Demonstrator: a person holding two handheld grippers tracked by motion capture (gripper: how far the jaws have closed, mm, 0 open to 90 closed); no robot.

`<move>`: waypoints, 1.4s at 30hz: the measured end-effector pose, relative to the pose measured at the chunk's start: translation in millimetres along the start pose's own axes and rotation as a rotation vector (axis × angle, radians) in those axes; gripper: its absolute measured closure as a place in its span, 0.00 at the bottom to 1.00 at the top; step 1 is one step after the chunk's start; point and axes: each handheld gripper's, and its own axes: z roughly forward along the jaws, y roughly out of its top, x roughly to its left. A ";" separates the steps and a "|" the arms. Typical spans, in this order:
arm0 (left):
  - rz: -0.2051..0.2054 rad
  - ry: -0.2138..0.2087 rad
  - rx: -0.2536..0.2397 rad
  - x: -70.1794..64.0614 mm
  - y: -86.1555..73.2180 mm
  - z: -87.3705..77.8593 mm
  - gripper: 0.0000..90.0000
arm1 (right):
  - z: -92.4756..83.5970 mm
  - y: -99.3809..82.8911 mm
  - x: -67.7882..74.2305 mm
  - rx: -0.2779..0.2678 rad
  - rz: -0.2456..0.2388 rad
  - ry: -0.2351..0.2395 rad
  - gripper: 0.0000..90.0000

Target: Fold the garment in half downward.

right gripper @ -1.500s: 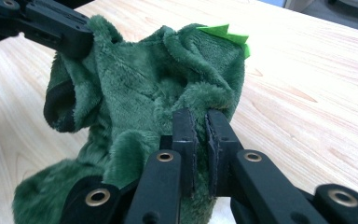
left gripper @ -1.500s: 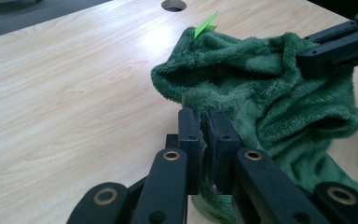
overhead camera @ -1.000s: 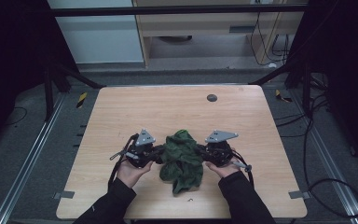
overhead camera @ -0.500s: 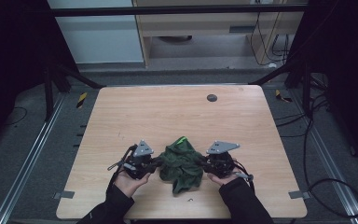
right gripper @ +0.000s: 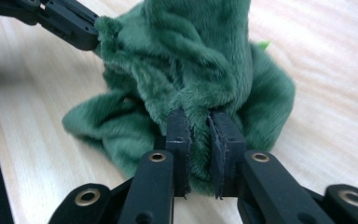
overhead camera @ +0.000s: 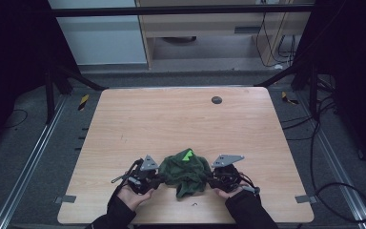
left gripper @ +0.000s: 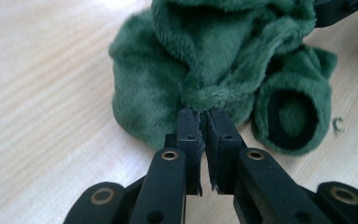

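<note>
A crumpled green plush cloth (overhead camera: 186,171) with a bright green patch (overhead camera: 187,154) lies near the table's front edge, between my two grippers. My left gripper (overhead camera: 158,179) is at its left side, shut on a fold of the plush (left gripper: 214,46); the jaws (left gripper: 204,112) stand almost together. At the right side, my right gripper (overhead camera: 208,180) has plush (right gripper: 191,56) packed between its pads; these jaws (right gripper: 196,114) have just been opening a little and still touch the cloth. A round opening with a black lining (left gripper: 291,119) faces the left gripper view.
The wooden table (overhead camera: 181,119) has a dark round disc (overhead camera: 216,99) near its far edge. Grey tape tabs (overhead camera: 65,199) (overhead camera: 303,198) mark the front corners. A small scrap (overhead camera: 194,205) lies in front of the cloth. Cables trail on the floor at the right.
Both hands have come toward the table's front edge and lower, bringing the green cloth with them. The cloth now sits bunched on the tabletop.
</note>
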 end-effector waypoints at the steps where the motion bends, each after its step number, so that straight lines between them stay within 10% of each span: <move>1: -0.005 -0.003 0.006 -0.3 -1.7 0.9 0.94 | 0.0 0.0 0.0 0.000 0.000 0.000 0.88; 13: 0.003 -0.016 0.038 -2.3 -5.3 6.3 0.96 | 1.8 -4.7 0.0 0.019 0.018 0.012 0.84; 31: -0.069 0.042 -0.101 21.6 16.6 -35.1 0.84 | -32.8 16.4 -5.2 -0.124 0.045 -0.022 0.76; 42: -0.063 0.025 -0.101 29.4 51.3 -6.2 0.73 | -11.9 43.7 -18.7 -0.145 0.075 -0.041 0.74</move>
